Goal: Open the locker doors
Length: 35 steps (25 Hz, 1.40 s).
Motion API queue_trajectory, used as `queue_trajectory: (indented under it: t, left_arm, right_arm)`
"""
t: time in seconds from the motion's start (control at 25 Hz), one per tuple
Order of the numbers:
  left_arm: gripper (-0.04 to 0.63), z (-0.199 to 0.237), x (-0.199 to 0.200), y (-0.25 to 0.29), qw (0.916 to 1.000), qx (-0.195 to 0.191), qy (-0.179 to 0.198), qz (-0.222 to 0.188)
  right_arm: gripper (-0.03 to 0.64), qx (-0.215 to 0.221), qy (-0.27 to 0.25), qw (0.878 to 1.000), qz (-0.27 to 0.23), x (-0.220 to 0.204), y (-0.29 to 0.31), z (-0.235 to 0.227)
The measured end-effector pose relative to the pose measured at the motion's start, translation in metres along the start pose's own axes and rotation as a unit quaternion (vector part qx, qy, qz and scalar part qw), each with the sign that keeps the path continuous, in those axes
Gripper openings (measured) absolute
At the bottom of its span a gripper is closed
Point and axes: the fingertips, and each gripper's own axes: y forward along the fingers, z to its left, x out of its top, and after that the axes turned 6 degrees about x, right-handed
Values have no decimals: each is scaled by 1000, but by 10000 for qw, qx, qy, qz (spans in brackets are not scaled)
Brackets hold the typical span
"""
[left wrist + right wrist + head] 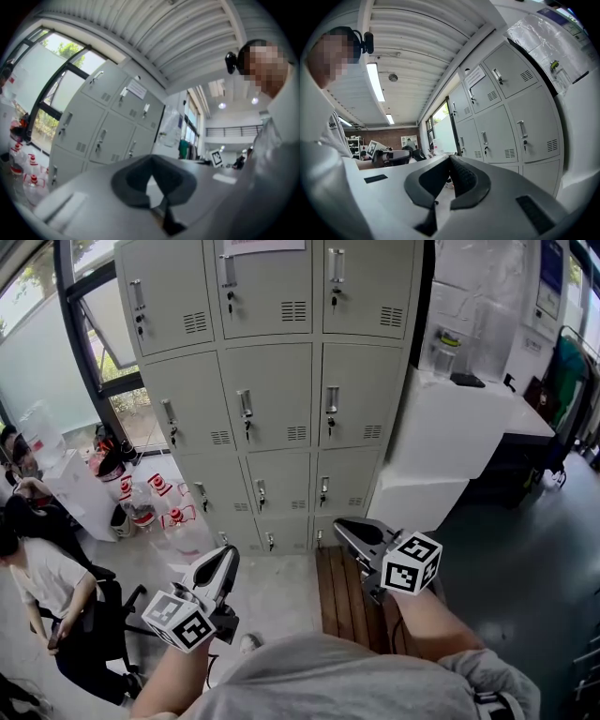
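Note:
The grey lockers [272,390] stand ahead in three columns, every door I can see closed, each with a vertical handle [245,404] and a key below it. My left gripper [228,554] is low at the left, well short of the lockers, jaws together with nothing between them. My right gripper [341,525] is held at the same distance on the right, also shut and empty. The lockers [98,126] lie beyond the closed tips of the left gripper [151,158] in the left gripper view. In the right gripper view the lockers [501,117] fill the right side past the right gripper [451,158].
A wooden bench [347,601] stands on the floor below the right gripper. Large water bottles [155,502] cluster at the lockers' left foot. A seated person [47,587] is at the far left. White cabinets [450,437] adjoin the lockers on the right.

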Motion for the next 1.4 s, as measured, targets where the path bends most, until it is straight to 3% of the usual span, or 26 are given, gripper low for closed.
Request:
queue_trajectory:
  t: [0.28, 0.56, 0.8, 1.12, 1.28, 1.4]
  left_arm:
    - [3, 96, 15, 53, 9991, -405, -123, -38]
    - [3, 214, 67, 121, 9942, -1074, 40, 37]
    - [3, 268, 98, 177, 9890, -1456, 198, 182]
    - [5, 246, 114, 240, 9880, -1525, 230, 10]
    - [3, 208, 146, 279, 9848, -1627, 574, -224]
    - [3, 170, 185, 314, 9784, -1795, 920, -452]
  right_arm:
    - [6, -223, -113, 9996, -125, 8, 86, -50]
    - [6, -741, -170, 9960, -474, 40, 192, -105]
    - [6, -1080, -277, 9918, -624, 67, 246, -146]
    - [6, -1069, -413, 9915, -622, 105, 249, -202]
    - [8, -1125, -777, 9887, -609, 149, 232, -231]
    - [8, -1319, -1244, 9811, -680, 205, 218, -253]
